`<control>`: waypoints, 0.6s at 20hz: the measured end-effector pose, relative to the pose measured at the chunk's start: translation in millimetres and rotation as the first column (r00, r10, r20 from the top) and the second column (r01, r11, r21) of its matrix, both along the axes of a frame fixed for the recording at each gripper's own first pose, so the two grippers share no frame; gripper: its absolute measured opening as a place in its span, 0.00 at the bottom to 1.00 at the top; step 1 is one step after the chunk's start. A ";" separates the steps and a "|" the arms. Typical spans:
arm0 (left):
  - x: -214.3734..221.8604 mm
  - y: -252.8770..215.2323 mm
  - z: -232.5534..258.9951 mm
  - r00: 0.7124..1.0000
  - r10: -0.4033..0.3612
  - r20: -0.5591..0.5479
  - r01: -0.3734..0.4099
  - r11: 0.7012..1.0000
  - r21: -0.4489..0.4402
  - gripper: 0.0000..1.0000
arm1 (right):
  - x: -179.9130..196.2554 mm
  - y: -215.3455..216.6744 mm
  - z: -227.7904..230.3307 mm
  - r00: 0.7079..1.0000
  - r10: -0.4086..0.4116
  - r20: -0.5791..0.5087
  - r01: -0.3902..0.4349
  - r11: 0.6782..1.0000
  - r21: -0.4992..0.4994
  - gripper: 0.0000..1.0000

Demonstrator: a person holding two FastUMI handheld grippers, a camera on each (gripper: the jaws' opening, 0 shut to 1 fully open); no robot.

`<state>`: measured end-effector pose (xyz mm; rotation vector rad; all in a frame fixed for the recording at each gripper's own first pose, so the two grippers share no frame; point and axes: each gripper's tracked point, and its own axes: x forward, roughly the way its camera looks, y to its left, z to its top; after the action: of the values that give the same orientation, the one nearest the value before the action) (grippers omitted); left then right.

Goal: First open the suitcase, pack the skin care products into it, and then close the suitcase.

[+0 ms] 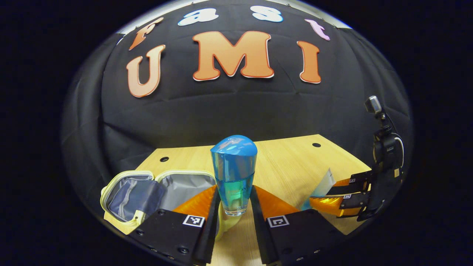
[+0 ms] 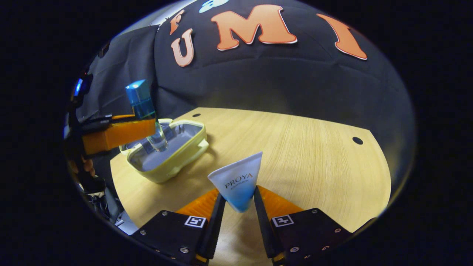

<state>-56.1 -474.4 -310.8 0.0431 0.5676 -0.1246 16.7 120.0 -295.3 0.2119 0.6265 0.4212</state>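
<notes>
My left gripper (image 1: 233, 207) is shut on a clear bottle with a blue cap (image 1: 234, 173), held upright above the table. The right gripper view shows that bottle (image 2: 146, 111) hanging over the open pale-yellow suitcase (image 2: 186, 157), with the left gripper (image 2: 122, 133) beside it. The suitcase (image 1: 127, 181) lies open at the left, its grey lining showing. My right gripper (image 2: 238, 207) is shut on a white-and-blue tube (image 2: 238, 183), flat end up. In the left gripper view the right gripper (image 1: 343, 197) sits at the far right with the tube (image 1: 321, 188).
The wooden table (image 2: 306, 159) has round holes near its back edge and right side. The black cloth wall rises right behind it. A person's hand (image 2: 87, 166) holds the left gripper at the left edge.
</notes>
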 end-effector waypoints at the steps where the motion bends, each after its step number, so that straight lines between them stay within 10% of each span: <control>1: -1.4 6.6 6.7 1.000 0.014 0.007 -0.014 1.000 0.002 0.47 | 1.3 -1.0 13.3 1.000 0.009 0.021 -0.009 1.000 -0.001 0.51; 12: -9.6 101.2 58.9 0.984 0.174 0.027 -0.174 0.985 0.008 0.47 | -1.6 27.0 105.5 0.978 0.114 0.173 -0.114 0.993 -0.005 0.51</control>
<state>-65.7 -373.2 -251.9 0.0051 0.5432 0.0494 15.1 147.0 -189.8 0.1426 0.4682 0.5457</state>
